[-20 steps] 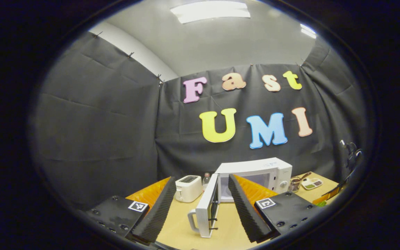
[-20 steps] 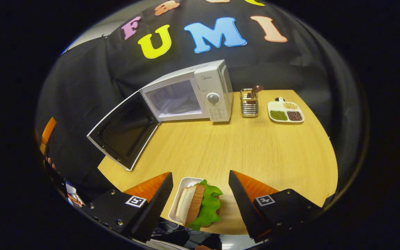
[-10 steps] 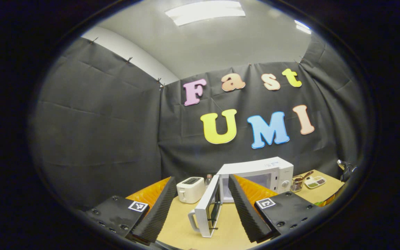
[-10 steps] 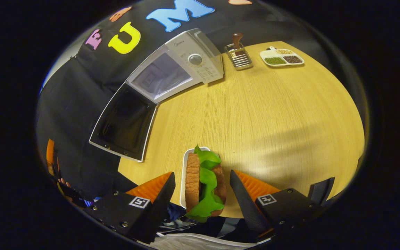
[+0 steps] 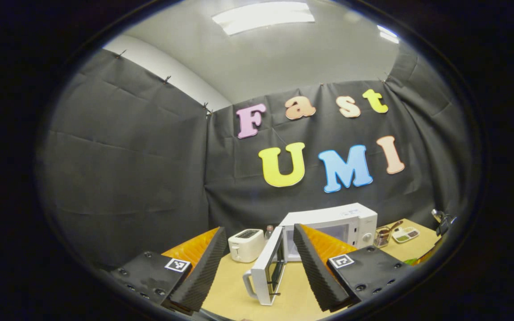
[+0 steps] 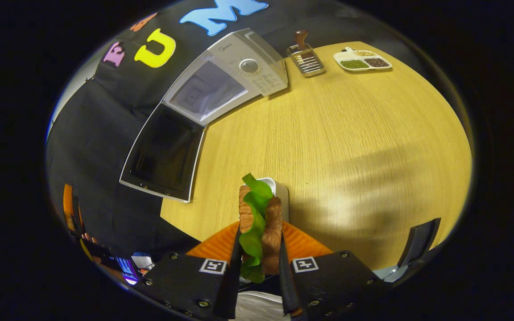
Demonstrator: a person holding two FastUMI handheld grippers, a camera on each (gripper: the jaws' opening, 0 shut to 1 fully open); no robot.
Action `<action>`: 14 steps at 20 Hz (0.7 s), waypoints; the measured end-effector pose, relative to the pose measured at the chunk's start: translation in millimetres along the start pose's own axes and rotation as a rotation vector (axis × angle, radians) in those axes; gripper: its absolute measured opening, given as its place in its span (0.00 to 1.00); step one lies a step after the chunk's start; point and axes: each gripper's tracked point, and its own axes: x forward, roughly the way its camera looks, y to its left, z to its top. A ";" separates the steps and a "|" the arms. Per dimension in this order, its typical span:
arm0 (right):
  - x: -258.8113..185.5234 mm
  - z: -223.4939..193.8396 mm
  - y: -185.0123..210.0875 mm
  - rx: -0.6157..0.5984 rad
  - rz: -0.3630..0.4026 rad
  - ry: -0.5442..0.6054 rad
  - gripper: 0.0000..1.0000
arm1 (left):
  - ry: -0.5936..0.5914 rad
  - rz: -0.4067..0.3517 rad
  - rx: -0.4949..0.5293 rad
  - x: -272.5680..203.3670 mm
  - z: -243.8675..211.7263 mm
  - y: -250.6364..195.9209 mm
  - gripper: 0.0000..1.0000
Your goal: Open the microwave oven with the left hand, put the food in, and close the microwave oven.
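Round light-wood table (image 6: 350, 133) against black cloth booth walls, white microwave (image 6: 234, 73) door swung wide; right gripper (image 6: 259, 263) pinching sandwich (image 6: 261, 218); left gripper (image 5: 259, 263) spread apart, toaster (image 5: 246, 245) beyond

Nothing here can be read. The microwave (image 6: 203, 89) has a small brand mark (image 6: 225, 47) above its dial (image 6: 249, 66), too small to make out; print below the dial is blurred. Square code tags (image 6: 213, 266) on the left gripper (image 5: 259, 228) and the right gripper (image 6: 259, 235) bear patterns, no letters.
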 end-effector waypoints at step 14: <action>20.0 79.8 93.7 0.022 0.073 -0.230 0.39 | -0.020 -0.090 -0.097 99.0 -21.2 31.5 0.97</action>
